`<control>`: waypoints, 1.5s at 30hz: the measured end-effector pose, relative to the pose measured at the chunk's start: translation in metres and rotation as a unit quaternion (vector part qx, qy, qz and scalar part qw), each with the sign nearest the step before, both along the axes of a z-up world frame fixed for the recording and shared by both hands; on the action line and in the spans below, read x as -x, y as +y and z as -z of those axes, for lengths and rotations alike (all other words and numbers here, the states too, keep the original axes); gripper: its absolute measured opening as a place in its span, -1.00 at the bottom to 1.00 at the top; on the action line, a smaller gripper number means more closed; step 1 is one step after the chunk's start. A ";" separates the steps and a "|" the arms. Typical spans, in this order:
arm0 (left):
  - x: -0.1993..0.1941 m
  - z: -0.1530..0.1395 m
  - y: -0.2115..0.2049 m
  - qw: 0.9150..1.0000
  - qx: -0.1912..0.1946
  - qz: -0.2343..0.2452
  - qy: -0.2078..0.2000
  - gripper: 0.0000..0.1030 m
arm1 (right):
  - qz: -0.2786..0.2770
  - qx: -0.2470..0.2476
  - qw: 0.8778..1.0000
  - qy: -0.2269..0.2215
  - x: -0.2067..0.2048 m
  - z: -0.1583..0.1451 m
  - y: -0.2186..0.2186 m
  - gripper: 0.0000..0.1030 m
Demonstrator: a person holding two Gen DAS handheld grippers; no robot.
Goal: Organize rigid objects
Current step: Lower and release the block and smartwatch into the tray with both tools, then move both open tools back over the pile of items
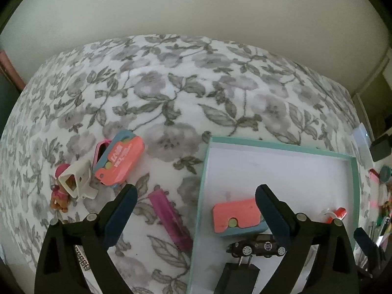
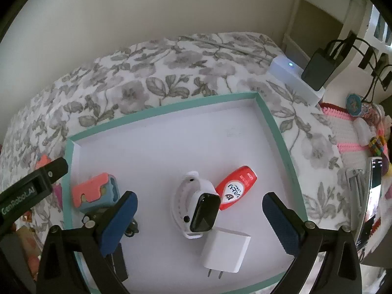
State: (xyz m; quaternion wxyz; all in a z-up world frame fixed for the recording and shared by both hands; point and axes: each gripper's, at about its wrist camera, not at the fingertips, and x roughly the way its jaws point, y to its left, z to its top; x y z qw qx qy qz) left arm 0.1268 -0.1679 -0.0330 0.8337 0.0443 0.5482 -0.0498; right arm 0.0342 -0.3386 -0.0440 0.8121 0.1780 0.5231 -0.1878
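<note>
Nearest my right gripper [image 2: 199, 216], whose jaws stand wide and hold nothing, sits the white charger [image 2: 225, 251] close to the near edge of the tray [image 2: 274, 122]; just beyond it lies the white watch [image 2: 193, 207], its dark face tilted up, touching the red tag [image 2: 236, 188] on its far side; toward the tray's left edge rests a coral and blue case [image 2: 94, 192], with a dark toy car partly hidden behind my left blue pad.

My left gripper [image 1: 196, 216] is also wide and empty; it hangs over the tray's left edge, one finger above the bedspread [image 1: 171, 73], the other above the tray; below it I see the same case [image 1: 236, 218], the black car [image 1: 257, 246] and a black charger [image 1: 238, 278] at the near edge.

I judge the sorting well along but unfinished: six things are already in the tray; still out on the bedspread to the left are the purple stick [image 1: 170, 218], a second coral case [image 1: 120, 161], a cream holder [image 1: 78, 180] and a small pink figure [image 1: 58, 191]; the far half of the tray is bare.

Nothing blocks the purple stick, which lies just beside the tray's left edge; the cream holder, figure and coral case crowd together, so picking one may nudge the others; clutter beyond the right edge of the bedspread stays well apart.
</note>
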 end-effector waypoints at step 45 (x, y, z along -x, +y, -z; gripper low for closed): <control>0.042 -0.067 0.204 0.979 0.082 -0.148 -0.117 0.89 | -0.191 -0.070 0.970 -0.134 -0.031 -0.052 0.179 1.00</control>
